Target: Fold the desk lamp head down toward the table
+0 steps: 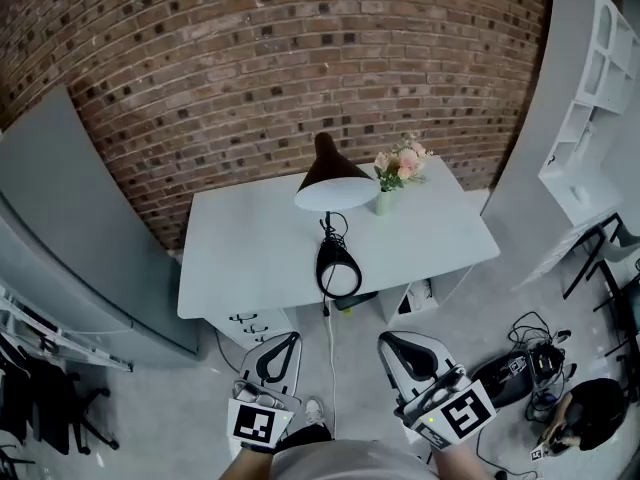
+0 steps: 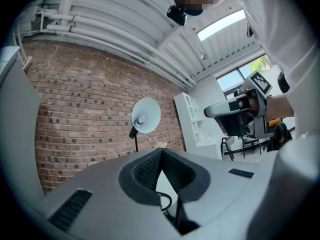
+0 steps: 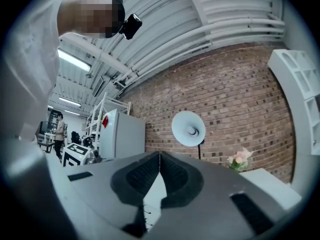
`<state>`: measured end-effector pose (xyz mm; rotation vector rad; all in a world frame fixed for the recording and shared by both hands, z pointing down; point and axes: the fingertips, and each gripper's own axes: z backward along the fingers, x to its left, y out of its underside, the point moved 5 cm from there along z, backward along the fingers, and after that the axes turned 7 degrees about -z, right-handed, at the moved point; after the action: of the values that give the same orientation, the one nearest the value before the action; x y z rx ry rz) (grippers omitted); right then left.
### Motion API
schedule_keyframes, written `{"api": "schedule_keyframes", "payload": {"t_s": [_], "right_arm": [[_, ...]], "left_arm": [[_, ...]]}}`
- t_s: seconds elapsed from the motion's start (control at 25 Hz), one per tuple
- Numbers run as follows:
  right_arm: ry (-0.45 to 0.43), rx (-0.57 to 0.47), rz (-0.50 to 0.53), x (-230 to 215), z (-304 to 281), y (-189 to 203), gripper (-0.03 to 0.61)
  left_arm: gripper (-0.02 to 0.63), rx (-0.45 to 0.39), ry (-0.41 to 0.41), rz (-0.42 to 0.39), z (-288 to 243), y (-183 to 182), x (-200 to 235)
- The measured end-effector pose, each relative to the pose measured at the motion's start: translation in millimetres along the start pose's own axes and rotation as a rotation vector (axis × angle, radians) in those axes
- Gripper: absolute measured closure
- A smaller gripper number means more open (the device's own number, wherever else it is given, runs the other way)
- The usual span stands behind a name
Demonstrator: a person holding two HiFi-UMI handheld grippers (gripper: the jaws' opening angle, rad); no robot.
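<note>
The desk lamp stands on the white table (image 1: 250, 238). Its black shade with a white inside (image 1: 335, 190) faces toward me, and its ring-shaped base (image 1: 338, 268) sits near the table's front edge. The lamp head also shows in the left gripper view (image 2: 146, 115) and the right gripper view (image 3: 188, 128), upright on its thin stem. Both grippers hang well short of the table, over the floor. My left gripper (image 1: 293, 336) is shut with nothing in it, jaws meeting at the tip (image 2: 161, 150). My right gripper (image 1: 384, 340) is shut and empty too (image 3: 160, 154).
A small vase of pink flowers (image 1: 400, 168) stands right of the lamp head. The lamp's cord (image 1: 330, 348) drops off the table's front edge to the floor. A grey cabinet (image 1: 70, 228) stands at left, white shelving (image 1: 590, 98) at right, cables and gear (image 1: 530, 363) on the floor at right.
</note>
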<state>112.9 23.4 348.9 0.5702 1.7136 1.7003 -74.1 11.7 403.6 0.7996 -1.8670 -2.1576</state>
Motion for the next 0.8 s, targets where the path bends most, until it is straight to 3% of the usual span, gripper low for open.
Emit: {"api": "schedule_keyframes", "payload": {"t_s": [0.48, 0.8], "right_arm": [[0.073, -0.002, 0.02, 8.1, -98.9, -6.5, 0.56], [0.135, 0.026, 0.036, 10.2, -118.1, -11.2, 0.56]], "left_arm": [[0.606, -0.024, 0.085, 0.076, -30.2, 42.4, 84.0], [0.606, -0.029, 0.138, 0.12, -44.1, 59.3, 100.5]]}}
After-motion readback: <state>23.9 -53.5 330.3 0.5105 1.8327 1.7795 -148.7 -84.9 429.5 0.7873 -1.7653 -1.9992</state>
